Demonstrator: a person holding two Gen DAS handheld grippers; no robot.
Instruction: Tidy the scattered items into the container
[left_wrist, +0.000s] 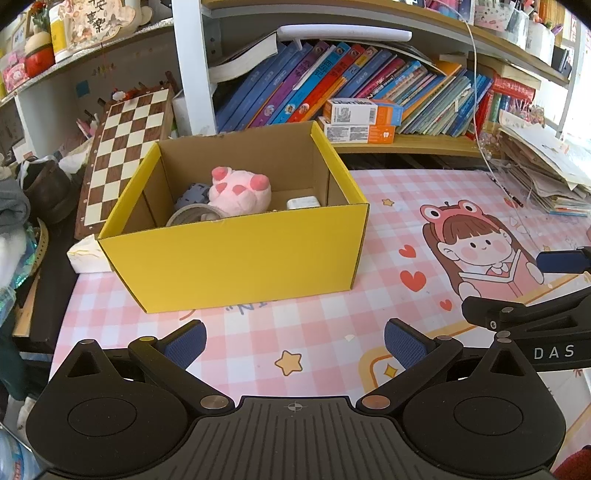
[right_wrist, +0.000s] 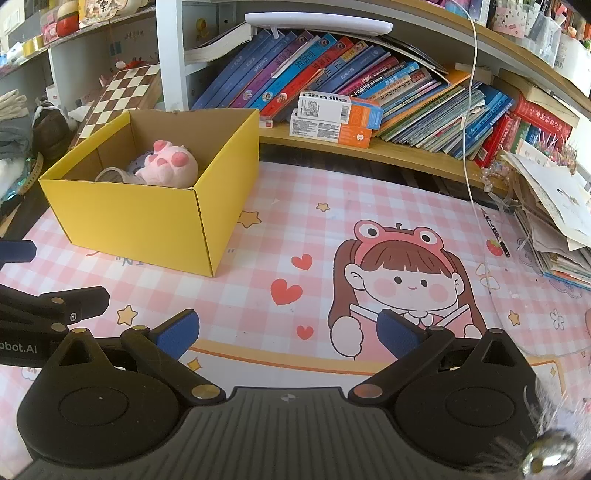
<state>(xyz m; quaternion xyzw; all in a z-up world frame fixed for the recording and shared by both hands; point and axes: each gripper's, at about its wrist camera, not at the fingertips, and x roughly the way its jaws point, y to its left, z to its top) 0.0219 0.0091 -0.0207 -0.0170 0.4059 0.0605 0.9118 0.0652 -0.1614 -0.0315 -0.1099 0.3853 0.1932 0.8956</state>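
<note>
A yellow cardboard box (left_wrist: 236, 258) (right_wrist: 140, 221) stands open on the pink checked mat (left_wrist: 325, 325) (right_wrist: 303, 229). Inside lie a pink plush paw (left_wrist: 240, 190) (right_wrist: 168, 164), a grey tape roll (left_wrist: 192, 216), a small white case (left_wrist: 303, 202) and a blue-grey item (left_wrist: 192, 194). My left gripper (left_wrist: 294, 345) is open and empty, a short way in front of the box. My right gripper (right_wrist: 287, 332) is open and empty over the cartoon girl print, right of the box. Each gripper's fingers show at the other view's edge: the right's (left_wrist: 561, 260), the left's (right_wrist: 16, 250).
A bookshelf (left_wrist: 369, 92) with leaning books and two toothpaste boxes (right_wrist: 332, 118) runs behind the mat. A chessboard (left_wrist: 125, 147) leans left of the box. Stacked papers (right_wrist: 554, 221) and a pen (right_wrist: 496, 232) lie at the right. A furry keychain with a metal bell (right_wrist: 550, 456) sits bottom right.
</note>
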